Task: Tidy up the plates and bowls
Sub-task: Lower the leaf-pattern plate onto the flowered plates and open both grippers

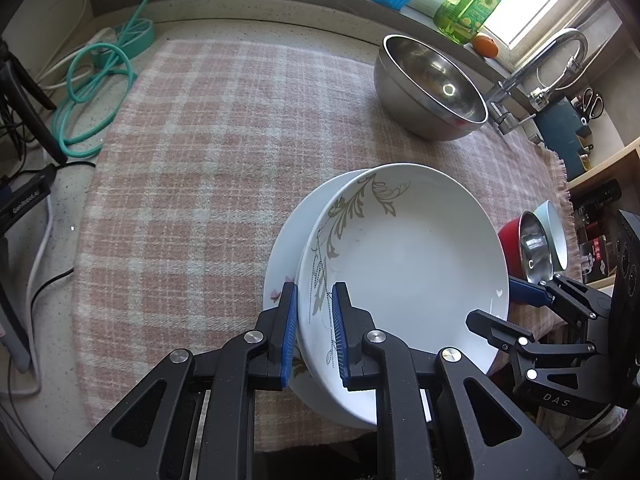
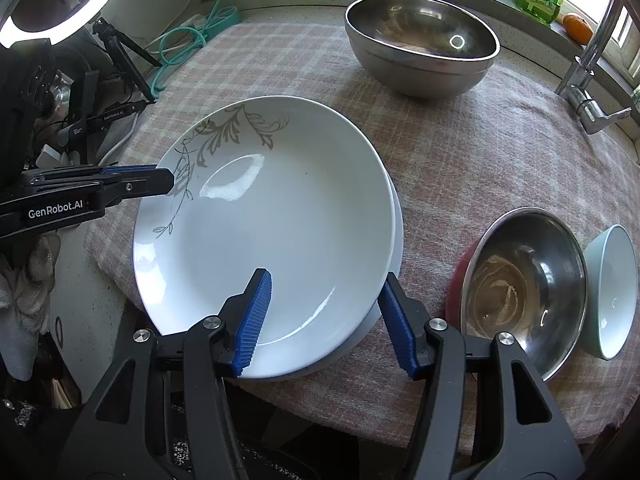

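White glazed ceramic: the top plate (image 2: 276, 232), grey leaf-and-vine print on one side of its rim, sits on a second white plate (image 1: 280, 264) near the front edge of the pink checked cloth (image 1: 192, 152). Stack looks deliberate: like on like, consistent with sorting plates from bowls.

Left gripper (image 1: 314, 332): blue pads clamped on the printed rim of the top plate, one pad above, one below. Judged purpose: steadying or seating the plate on the stack.

Right gripper (image 2: 324, 320): jaws apart, straddling the opposite rim, pads not pressing; no earlier view, so I only note it is not gripping.

Bowls not yet gathered. Large steel bowl (image 2: 420, 44) stands alone at the back of the cloth. A smaller steel bowl (image 2: 524, 292) leans inside a red bowl (image 1: 510, 236), with a pale green bowl (image 2: 612, 292) tilted just beside it.

Legible writing: "GenRobot.AI" on the left gripper's body in the right wrist view; "DAS" on the right gripper's body in the left wrist view. Green dish-soap bottle (image 1: 468, 4) on the sill: label unreadable.
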Demonstrator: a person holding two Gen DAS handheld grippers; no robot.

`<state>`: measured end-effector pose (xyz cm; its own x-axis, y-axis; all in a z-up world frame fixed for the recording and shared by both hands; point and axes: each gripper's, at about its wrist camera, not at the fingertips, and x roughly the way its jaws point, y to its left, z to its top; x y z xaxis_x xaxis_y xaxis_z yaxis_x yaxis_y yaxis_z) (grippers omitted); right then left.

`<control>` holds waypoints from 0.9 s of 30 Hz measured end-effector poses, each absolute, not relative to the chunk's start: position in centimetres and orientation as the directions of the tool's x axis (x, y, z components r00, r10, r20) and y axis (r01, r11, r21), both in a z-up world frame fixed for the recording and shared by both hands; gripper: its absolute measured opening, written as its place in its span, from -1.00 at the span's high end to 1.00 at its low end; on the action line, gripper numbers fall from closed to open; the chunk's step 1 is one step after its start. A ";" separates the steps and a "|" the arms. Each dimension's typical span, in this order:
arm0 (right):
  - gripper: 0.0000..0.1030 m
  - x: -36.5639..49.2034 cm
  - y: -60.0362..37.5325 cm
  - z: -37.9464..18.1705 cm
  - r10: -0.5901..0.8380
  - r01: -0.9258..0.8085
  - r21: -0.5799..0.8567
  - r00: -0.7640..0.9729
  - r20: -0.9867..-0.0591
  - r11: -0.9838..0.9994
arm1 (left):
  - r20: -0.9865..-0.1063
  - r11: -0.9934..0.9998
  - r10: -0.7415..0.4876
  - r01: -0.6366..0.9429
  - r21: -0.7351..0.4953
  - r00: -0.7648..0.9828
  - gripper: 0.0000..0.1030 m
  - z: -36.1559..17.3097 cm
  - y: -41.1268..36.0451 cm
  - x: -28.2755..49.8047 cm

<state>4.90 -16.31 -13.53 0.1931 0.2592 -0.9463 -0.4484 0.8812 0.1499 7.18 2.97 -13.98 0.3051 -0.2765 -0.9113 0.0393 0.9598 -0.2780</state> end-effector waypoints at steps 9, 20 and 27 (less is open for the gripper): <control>-0.15 5.2 -17.0 -13.4 0.295 -0.427 0.195 0.183 -0.938 0.883 | -0.907 0.954 -0.292 0.027 -0.298 0.304 0.71 -14.0 3.2 7.2; -0.36 6.5 -19.8 -10.1 0.376 -0.353 0.275 0.258 -0.890 0.894 | -0.879 0.938 -0.320 -0.009 -0.345 0.354 0.40 -12.0 4.6 7.7; -0.37 8.6 -23.8 -7.9 0.447 -0.225 0.391 0.321 -0.835 0.893 | -0.848 0.926 -0.335 -0.023 -0.377 0.411 0.35 -10.1 5.3 9.3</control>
<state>8.62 -23.76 -7.94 0.3209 0.4465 -0.8352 -0.2251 0.8926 0.3907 9.34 5.29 -10.07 0.4114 -0.3352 -0.8476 -0.0232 0.9258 -0.3774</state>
